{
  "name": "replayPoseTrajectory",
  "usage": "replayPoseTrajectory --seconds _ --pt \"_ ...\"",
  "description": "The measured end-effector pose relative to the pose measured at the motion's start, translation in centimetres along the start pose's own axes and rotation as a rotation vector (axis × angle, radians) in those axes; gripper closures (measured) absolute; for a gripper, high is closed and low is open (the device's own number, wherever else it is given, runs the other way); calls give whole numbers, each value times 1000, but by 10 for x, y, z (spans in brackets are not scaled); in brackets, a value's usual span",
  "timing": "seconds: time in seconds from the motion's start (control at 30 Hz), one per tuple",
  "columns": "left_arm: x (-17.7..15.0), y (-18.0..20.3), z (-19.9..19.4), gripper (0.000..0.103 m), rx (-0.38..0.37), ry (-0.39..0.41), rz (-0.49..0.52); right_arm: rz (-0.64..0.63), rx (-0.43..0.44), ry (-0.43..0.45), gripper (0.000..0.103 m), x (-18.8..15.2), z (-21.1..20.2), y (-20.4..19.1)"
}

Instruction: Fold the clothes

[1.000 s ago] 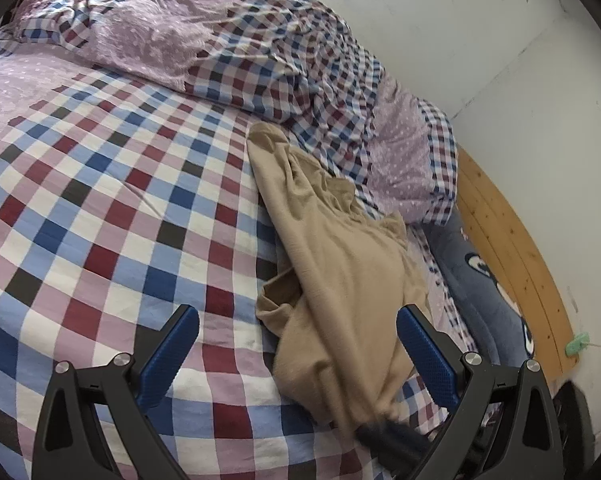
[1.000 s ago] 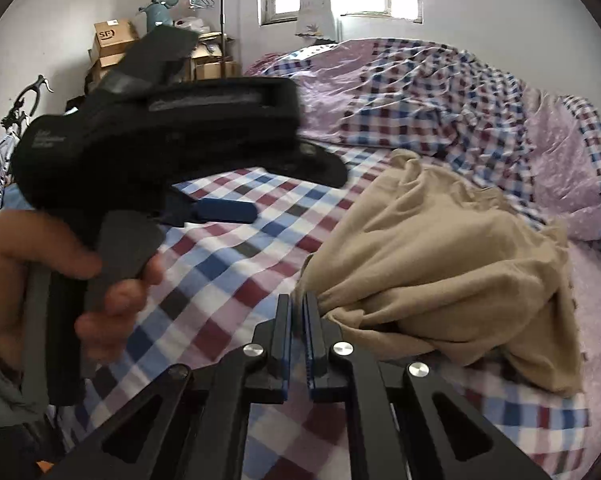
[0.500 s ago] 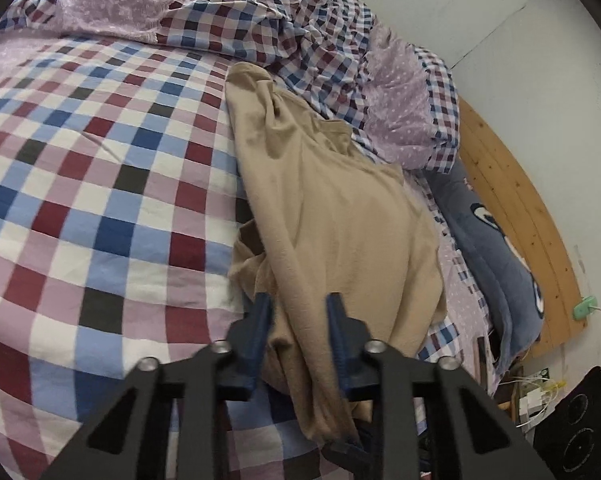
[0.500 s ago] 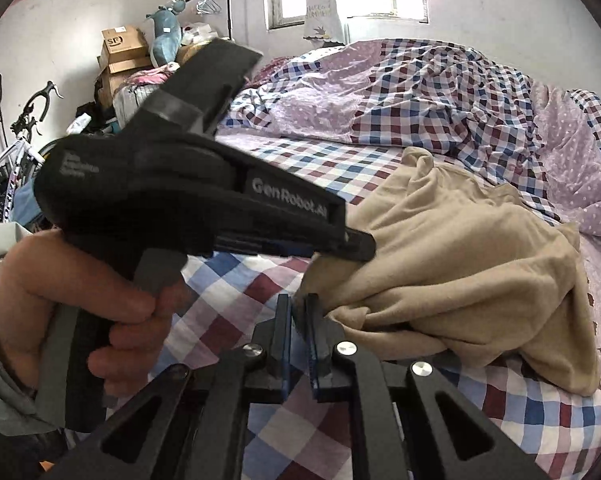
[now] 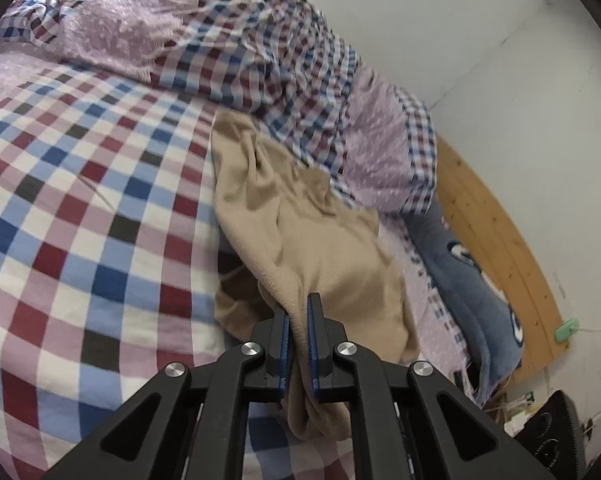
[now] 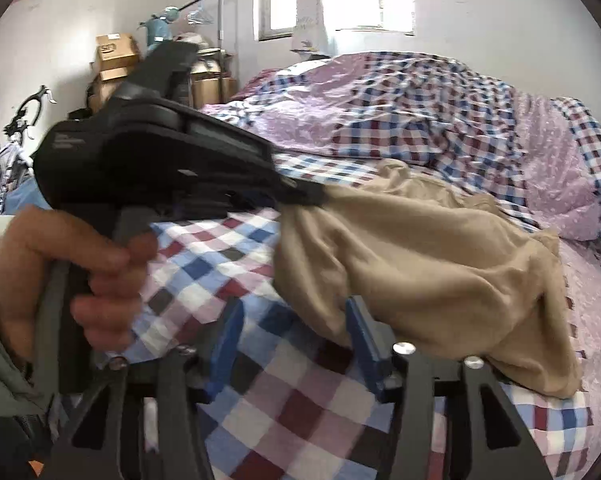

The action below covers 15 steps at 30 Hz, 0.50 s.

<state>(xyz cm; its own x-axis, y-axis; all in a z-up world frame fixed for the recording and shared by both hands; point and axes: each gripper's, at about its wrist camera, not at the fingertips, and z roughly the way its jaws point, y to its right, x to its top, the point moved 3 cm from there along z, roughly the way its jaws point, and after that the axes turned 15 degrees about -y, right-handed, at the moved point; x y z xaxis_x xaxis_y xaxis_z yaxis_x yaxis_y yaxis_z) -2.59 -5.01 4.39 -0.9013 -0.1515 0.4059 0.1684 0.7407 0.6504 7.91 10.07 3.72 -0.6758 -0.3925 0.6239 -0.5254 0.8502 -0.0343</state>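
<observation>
Right wrist: left hand-held gripper [image 6: 316, 199] label lettering seems blurred, unreadable.

left wrist – close, downward | right wrist – leftward | shared: beige garment [image 5: 300, 240]

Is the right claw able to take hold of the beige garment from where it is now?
Probably yes. The right claw is opening, the beige garment hangs just in front of one finger, and nothing lies between. The left claw grips another part.
</observation>
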Motion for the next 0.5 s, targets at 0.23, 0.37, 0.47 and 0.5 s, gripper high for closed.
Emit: replayPoseTrajectory --seconds 0.23,0.37,0.47,0.5 --pt "19 -33 -34 97 -8 134 -106 194 -59 -4 42 -1 -8 68" --pt "27 -54 -56 98 -5 207 -167 347 -107 -5 42 -9 -18 114" --pt "32 -69 -74 98 7 263 -202 508 -44 -13 42 -23 -21 151" --pt "33 -74 -81 98 13 282 -212 546 -38 -21 42 -28 -21 159"
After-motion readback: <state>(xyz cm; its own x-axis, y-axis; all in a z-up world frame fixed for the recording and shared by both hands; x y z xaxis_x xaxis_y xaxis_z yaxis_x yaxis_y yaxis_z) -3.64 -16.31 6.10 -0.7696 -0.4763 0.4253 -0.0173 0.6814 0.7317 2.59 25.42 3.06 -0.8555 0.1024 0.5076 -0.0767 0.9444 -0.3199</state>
